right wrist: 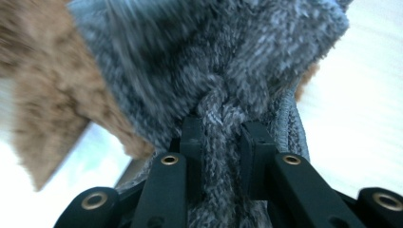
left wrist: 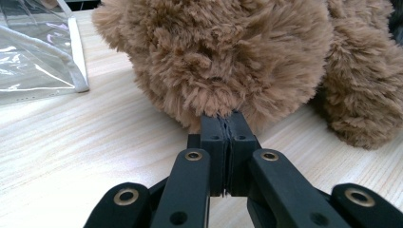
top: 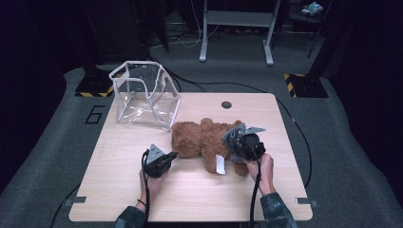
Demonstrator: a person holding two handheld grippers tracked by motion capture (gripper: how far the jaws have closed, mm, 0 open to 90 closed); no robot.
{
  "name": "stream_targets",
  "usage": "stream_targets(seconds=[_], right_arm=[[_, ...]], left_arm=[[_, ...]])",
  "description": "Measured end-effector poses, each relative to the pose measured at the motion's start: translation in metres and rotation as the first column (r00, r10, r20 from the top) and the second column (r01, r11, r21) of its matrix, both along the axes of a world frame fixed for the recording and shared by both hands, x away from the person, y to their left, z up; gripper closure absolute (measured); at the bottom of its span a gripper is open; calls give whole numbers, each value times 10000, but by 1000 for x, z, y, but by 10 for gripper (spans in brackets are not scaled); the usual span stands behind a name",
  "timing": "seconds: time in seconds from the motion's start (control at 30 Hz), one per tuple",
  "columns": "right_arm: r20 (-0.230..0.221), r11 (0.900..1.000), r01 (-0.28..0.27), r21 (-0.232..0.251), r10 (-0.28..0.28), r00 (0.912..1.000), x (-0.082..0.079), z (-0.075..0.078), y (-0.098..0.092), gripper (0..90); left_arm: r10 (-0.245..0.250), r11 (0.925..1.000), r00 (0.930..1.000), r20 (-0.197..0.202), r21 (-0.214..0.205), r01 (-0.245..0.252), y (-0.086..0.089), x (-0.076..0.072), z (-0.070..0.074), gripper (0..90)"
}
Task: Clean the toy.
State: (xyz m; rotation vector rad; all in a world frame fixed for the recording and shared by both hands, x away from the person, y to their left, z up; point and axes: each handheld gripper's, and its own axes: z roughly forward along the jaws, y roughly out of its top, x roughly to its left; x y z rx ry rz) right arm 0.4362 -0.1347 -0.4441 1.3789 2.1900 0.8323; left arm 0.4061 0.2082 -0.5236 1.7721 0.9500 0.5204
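High view: teddy bear (top: 202,142) lay mid-frame on the worktop (top: 123,190), long axis left to right. Left tongs (top: 172,155) clenched on its fur; right tongs (top: 232,142) gripped grey knit fabric (right wrist: 214,71). Clear bag (top: 142,95) stood upper left, nearer the left tongs.

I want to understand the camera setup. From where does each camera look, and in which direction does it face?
High view: above the person's side, facing forward and down on the table; forearms, both hands, left gripper show.
Left gripper view: rides on that gripper, looks along its shut jaws pinching the teddy bear; clear bag beside.
Right gripper view: rides on the right gripper, looks along jaws clamped on the grey knit fabric.
Shared: all views show the bear's brown fur.
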Motion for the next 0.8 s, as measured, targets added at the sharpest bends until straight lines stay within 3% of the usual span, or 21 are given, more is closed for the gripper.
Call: stream_targets(seconds=[0.13,0.23,0.33,0.47,0.53,0.6,0.63,0.8], right_arm=[[-331,9992,347,-185,-353,9988,-2,-12,-14,748],[-344,9989,343,-322,-354,9988,-4,-10,-16,747],[-13,9994,294,-194,-294,9996,-12,5,-13,747],[318,9993,-356,120,352,9989,-19,19,5,746],[223,9981,-604,-79,605,9979,-16,12,17,745],[80,9986,-491,-182,492,9988,-14,2,22,744],[-88,9991,-428,25,428,9990,-13,-6,18,744],[-170,9991,-420,90,421,9990,-15,-9,11,744]], left_arm=[[3,10000,10000,2,19,-3,0,0,0,884],[30,10000,10000,9,-6,-30,0,0,0,884],[44,10000,10000,5,-6,-44,0,0,0,884],[48,10000,10000,10,-1,-48,0,0,0,884],[38,10000,10000,6,-3,-38,0,0,0,884],[12,10000,10000,23,24,-12,0,0,0,884],[9,10000,10000,32,34,-10,0,0,0,884],[56,10000,9999,87,56,-56,0,0,0,884]])
